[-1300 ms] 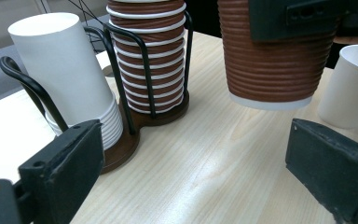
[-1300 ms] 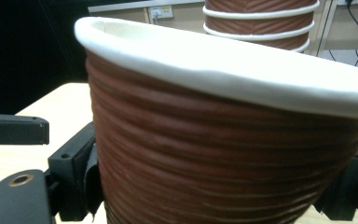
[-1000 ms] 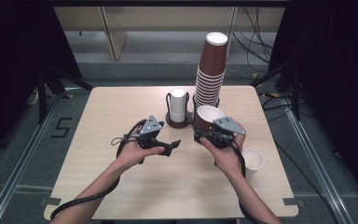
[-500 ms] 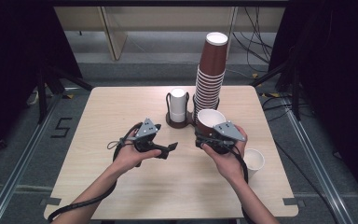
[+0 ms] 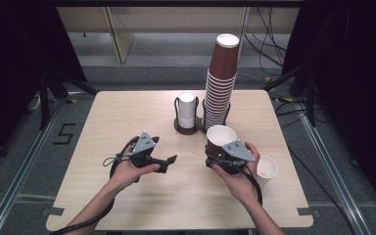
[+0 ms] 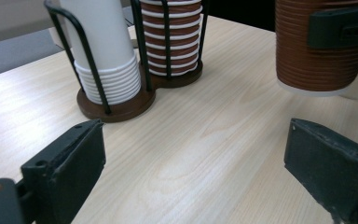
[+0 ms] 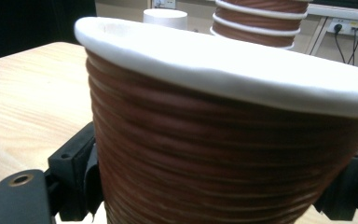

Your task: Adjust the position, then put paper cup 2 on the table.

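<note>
A ribbed brown paper cup (image 5: 220, 137) with a white rim is upright in my right gripper (image 5: 214, 157), whose jaws are shut on its lower wall just above the table. In the right gripper view the brown cup (image 7: 214, 154) sits between the two jaws of that gripper (image 7: 214, 191). My left gripper (image 5: 169, 163) is at the middle left, open and empty, pointing toward the cup. In the left gripper view its jaws (image 6: 196, 172) stand wide apart over bare wood, with the held cup (image 6: 317, 56) at the upper right.
A wire holder (image 5: 181, 128) at the table's far middle carries a short white cup stack (image 5: 187, 110) and a tall brown cup stack (image 5: 221, 83). A single white cup (image 5: 266, 169) stands right of my right hand. The table's edge (image 5: 176, 226) is near the person.
Both hands have drawn back toward the person and sunk a little. The brown cup has travelled with the right gripper. The left jaws stay wide and empty.
</note>
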